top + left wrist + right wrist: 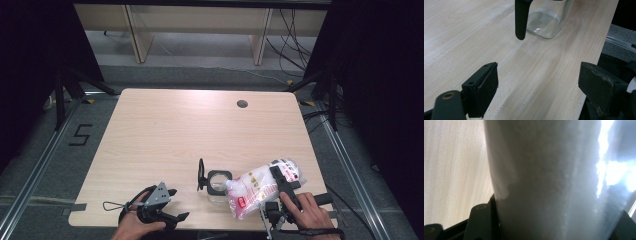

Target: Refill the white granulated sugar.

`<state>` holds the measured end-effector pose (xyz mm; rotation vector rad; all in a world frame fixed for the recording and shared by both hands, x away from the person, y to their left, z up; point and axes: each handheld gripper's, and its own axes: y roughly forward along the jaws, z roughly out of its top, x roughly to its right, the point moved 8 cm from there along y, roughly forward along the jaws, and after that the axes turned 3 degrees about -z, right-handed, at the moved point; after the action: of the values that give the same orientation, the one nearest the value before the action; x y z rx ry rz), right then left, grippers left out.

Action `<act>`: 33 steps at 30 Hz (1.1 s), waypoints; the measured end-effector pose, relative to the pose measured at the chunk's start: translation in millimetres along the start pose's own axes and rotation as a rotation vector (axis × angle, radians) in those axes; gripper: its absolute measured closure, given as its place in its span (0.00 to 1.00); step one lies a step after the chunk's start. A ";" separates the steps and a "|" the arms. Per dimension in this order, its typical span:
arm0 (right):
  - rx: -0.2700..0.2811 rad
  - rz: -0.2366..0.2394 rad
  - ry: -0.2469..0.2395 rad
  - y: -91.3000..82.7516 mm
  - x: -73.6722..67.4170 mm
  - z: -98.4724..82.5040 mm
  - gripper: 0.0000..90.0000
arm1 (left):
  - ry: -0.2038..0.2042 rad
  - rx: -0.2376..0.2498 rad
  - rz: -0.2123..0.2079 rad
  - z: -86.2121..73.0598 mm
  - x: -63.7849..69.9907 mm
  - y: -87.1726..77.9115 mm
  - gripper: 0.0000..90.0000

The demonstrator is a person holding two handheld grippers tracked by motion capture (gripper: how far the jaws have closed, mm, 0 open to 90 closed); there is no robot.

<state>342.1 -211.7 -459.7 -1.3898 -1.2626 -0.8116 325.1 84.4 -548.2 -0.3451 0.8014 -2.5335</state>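
Left gripper (pixel 175 205): lower left of frame, jaws spread, nothing between them.
Jar (pixel 218 184): clear glass, lower centre, lid (pixel 201 174) swung open, contents not discernible.
Bag (pixel 260 187): white granules inside, lower right, tilted beside jar.
Right gripper (pixel 281 176): pinching bag.

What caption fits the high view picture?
Right gripper tips a plastic bag of white grains toward an open glass jar; left gripper waits open.

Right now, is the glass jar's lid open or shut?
Open. In the high view the glass jar shows its square mouth uncovered, and the black lid stands swung up at its left side.
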 end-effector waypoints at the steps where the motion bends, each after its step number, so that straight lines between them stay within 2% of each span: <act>1: -0.003 0.005 -0.007 -0.4 0.1 -0.3 0.45 | -0.014 0.001 0.002 -0.2 0.5 0.0 0.18; 5: 0.008 0.013 0.028 0.1 -1.5 0.0 0.45 | -0.015 0.008 0.003 0.3 0.7 0.0 0.18; 6: 0.020 0.008 -0.015 0.9 1.1 1.0 0.45 | -0.021 0.008 -0.001 0.2 1.4 0.3 0.18; 7: 0.022 0.007 -0.025 1.0 1.7 1.3 0.45 | -0.019 0.007 -0.001 0.1 1.3 0.2 0.18; 10: 0.005 0.018 0.001 -1.0 1.6 -0.5 0.45 | -0.020 0.008 -0.002 0.2 1.4 0.2 0.18; 14: 0.020 0.017 0.011 0.3 1.3 -0.5 0.45 | -0.014 0.007 0.003 0.1 0.7 -0.1 0.18; 15: 0.018 0.019 0.035 0.6 -0.2 -1.1 0.45 | -0.013 0.006 0.003 0.1 0.7 -0.2 0.18; 18: 0.005 0.008 0.009 -0.9 3.6 -3.2 0.45 | -0.013 0.006 0.003 0.1 0.7 -0.1 0.18; 19: 0.026 0.004 0.010 1.0 2.9 -2.7 0.45 | -0.018 0.007 0.000 -0.1 1.2 0.1 0.18; 23: 0.021 0.009 0.011 0.4 2.3 -3.4 0.45 | -0.013 -0.001 0.002 -0.7 0.6 0.0 0.18; 24: 0.005 0.016 0.046 -1.1 -0.3 -4.6 0.45 | 0.012 -0.009 -0.007 -0.6 -0.3 -0.6 0.18; 25: 0.005 0.016 0.046 -1.1 -0.3 -4.6 0.45 | 0.012 -0.009 -0.007 -0.6 -0.3 -0.6 0.18; 26: 0.012 0.011 0.022 -0.8 1.6 -3.8 0.45 | 0.023 -0.008 -0.006 -0.3 -0.8 -0.6 0.18; 27: 0.026 -0.002 0.030 0.1 1.5 -3.1 0.45 | 0.023 -0.006 -0.004 -0.3 -0.8 -0.5 0.18; 28: 0.020 0.004 -0.011 -0.8 4.3 -1.7 0.45 | 0.023 -0.002 0.002 -0.1 -1.1 -0.5 0.18; 29: 0.020 0.004 -0.011 -0.8 4.3 -1.7 0.45 | 0.023 -0.002 0.002 -0.1 -1.1 -0.5 0.18; 30: 0.017 0.007 0.003 -1.4 2.8 -1.5 0.45 | -0.013 0.001 0.002 -0.7 0.8 0.1 0.18; 31: 0.017 0.007 0.003 -1.4 2.8 -1.5 0.45 | -0.013 0.001 0.002 -0.7 0.8 0.1 0.18; 32: 0.016 0.014 0.000 -1.5 2.1 -1.5 0.45 | 0.023 -0.002 0.002 -0.1 -1.1 -0.4 0.18; 33: 0.016 0.014 0.000 -1.5 2.1 -1.5 0.45 | 0.023 -0.008 -0.005 -0.3 -0.8 -0.7 0.18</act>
<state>341.3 -212.8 -457.0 -1.3841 -1.2549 -0.7900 325.5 85.4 -548.2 -0.3217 0.8201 -2.5442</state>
